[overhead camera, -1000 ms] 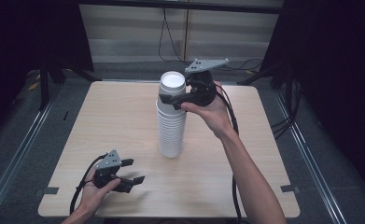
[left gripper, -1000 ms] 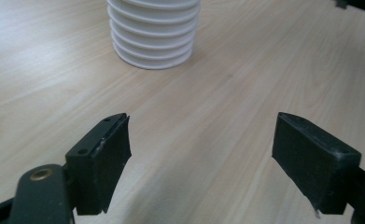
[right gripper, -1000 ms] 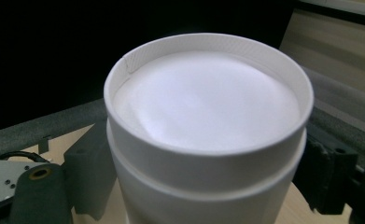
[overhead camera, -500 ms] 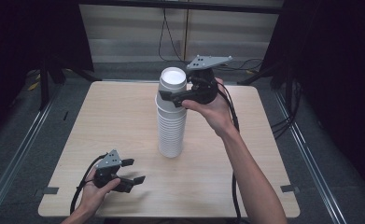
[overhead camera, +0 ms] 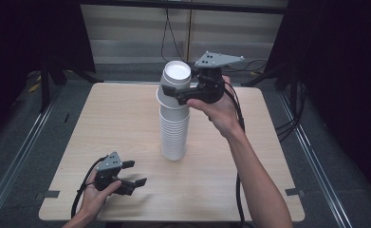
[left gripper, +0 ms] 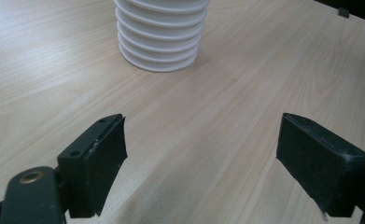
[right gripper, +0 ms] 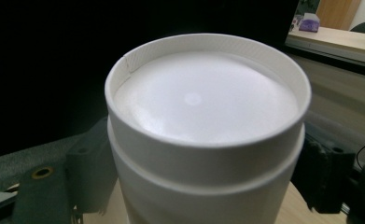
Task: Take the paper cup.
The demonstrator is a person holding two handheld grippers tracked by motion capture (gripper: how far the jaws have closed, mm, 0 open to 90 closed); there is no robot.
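Your right gripper (overhead camera: 173,96) pinches the top cup (overhead camera: 173,85), both jaws pressed against its sides, tilted atop the white cup stack (overhead camera: 174,130) mid-table (overhead camera: 268,142). Your left gripper (overhead camera: 134,173) rests low near the front edge, jaws spread wide, holding nothing, well apart from the stack.

I work in a lab-style recording bay, not a home or kitchen. My bench is a plain light-wood table (overhead camera: 126,123) standing on grey carpet, with metal floor rails (overhead camera: 19,159) running along both sides. Black curtains (overhead camera: 26,33) close off left and right. Cables (overhead camera: 166,28) hang down a pale panelled back wall (overhead camera: 126,33), and more lie on the floor. Past the bay, my right gripper view shows an office-like desk (right gripper: 339,39) carrying small items.
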